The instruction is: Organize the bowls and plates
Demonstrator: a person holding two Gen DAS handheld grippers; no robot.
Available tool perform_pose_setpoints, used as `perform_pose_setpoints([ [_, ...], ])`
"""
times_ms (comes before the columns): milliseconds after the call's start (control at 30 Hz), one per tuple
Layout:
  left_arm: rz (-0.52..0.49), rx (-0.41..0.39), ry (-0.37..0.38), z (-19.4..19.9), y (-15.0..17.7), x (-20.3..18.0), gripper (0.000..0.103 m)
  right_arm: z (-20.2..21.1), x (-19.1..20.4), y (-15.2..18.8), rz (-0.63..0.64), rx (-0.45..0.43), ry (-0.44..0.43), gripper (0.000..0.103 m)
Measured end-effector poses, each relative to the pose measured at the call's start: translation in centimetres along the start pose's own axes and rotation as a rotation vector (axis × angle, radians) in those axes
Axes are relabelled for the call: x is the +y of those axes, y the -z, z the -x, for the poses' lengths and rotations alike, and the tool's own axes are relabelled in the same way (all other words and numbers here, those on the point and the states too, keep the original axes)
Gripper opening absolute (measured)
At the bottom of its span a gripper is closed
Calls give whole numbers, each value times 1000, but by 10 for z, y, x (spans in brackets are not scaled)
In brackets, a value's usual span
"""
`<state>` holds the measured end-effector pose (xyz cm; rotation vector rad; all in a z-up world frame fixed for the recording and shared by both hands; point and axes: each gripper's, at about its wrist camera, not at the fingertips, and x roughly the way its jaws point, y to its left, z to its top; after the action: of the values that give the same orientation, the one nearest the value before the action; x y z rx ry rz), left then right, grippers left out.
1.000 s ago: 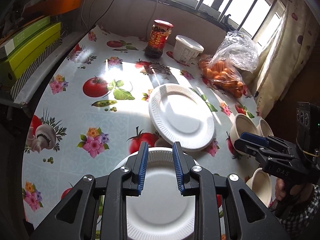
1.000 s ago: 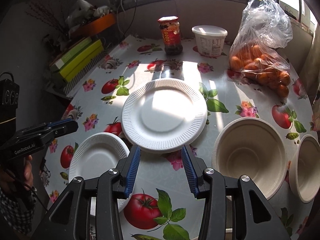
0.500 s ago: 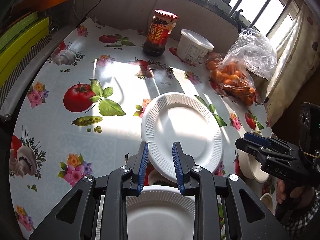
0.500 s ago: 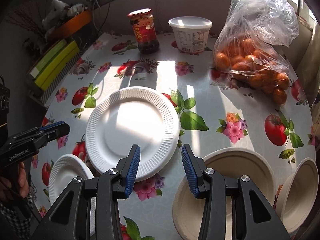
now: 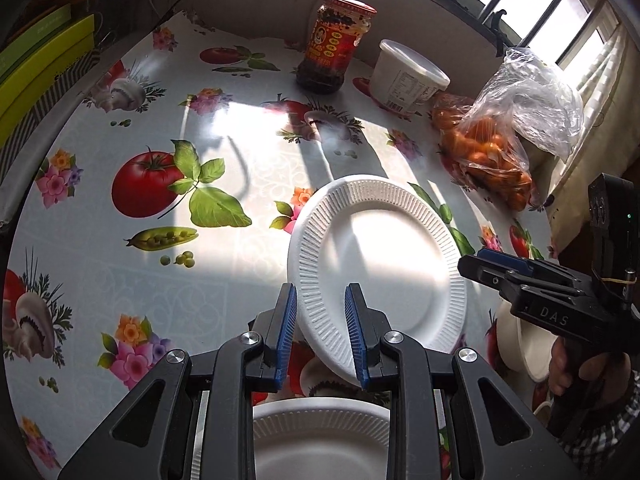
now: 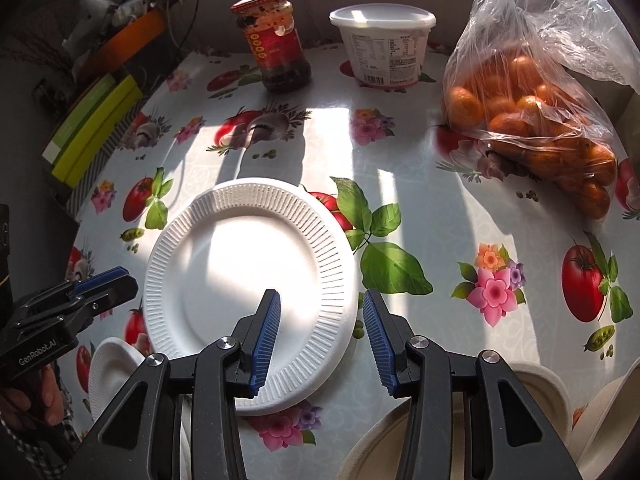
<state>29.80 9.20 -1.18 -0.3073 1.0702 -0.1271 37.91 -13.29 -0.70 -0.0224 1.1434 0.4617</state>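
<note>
Plate grab setup | I've put both jaws astride big plate (image 5: 380, 256) rim, opposite sides, for two-handed lift | left gripper (image 5: 320, 336) narrow gap, right gripper (image 6: 322, 334) wider, neither pinching

Floral-clothed table (image 5: 248, 184), large plate (image 5: 384, 252), sauce jar (image 5: 334, 48), tub (image 5: 406, 76), bagged oranges (image 5: 496, 156)

Large white ribbed plate (image 6: 248, 280) lies flat at the middle of the counter. Smaller white plate (image 5: 320, 436) sits nearer, just beside it. Two cream bowls (image 6: 536, 400) rest upright at the right edge.
</note>
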Motion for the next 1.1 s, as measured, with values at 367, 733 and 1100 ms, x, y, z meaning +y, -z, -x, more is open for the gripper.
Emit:
perform_pose_setpoints([
  [367, 13, 26, -21, -11, -1, 6, 26, -15, -4, -5, -16, 28, -21, 43],
  [733, 31, 38, -27, -15, -1, 10, 26, -24, -7, -9, -12, 53, 0, 37],
  [1100, 40, 33, -21, -16, 0, 9, 24, -23, -6, -7, -19, 45, -8, 26],
])
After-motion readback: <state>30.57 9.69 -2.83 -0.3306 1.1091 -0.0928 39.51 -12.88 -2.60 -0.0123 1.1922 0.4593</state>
